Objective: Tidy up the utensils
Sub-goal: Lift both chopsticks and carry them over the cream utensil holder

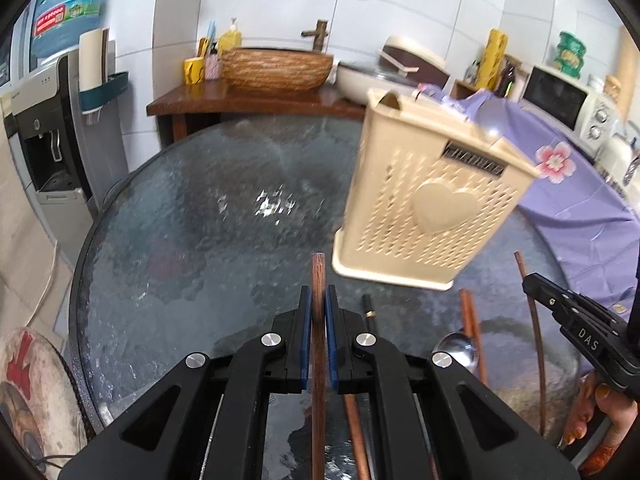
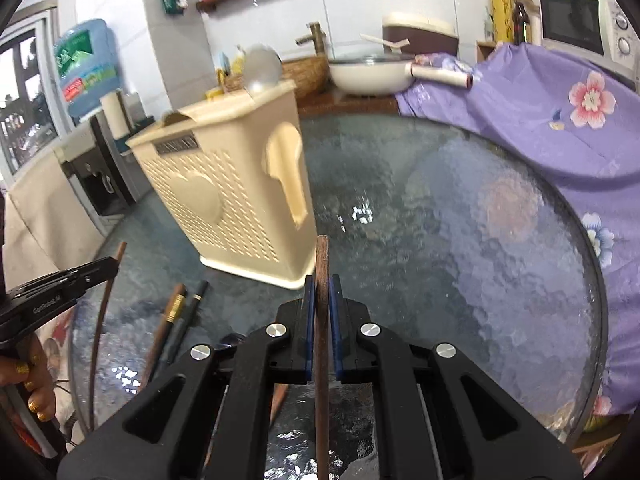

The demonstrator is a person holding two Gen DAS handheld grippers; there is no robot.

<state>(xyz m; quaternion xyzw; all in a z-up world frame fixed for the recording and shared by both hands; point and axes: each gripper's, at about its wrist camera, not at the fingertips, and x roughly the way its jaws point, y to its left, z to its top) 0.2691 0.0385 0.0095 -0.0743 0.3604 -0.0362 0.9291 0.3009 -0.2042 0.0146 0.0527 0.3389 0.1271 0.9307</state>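
A beige perforated utensil holder (image 1: 430, 204) with a heart on its side stands on the round glass table (image 1: 200, 216); it also shows in the right wrist view (image 2: 232, 196), with a spoon bowl (image 2: 262, 68) sticking out of its top. My left gripper (image 1: 319, 300) is shut on a brown wooden chopstick (image 1: 318, 272), held above the table. My right gripper (image 2: 322, 292) is shut on another brown wooden chopstick (image 2: 322, 256). Loose chopsticks (image 2: 176, 320) and a metal spoon (image 1: 458, 350) lie on the glass in front of the holder.
A purple flowered cloth (image 2: 552, 120) covers the right side beyond the table. A wooden counter with a woven basin (image 1: 276, 68) and a white pan (image 2: 368, 74) stands behind. A water dispenser (image 1: 44, 120) is at the left, a microwave (image 1: 560, 100) at the right.
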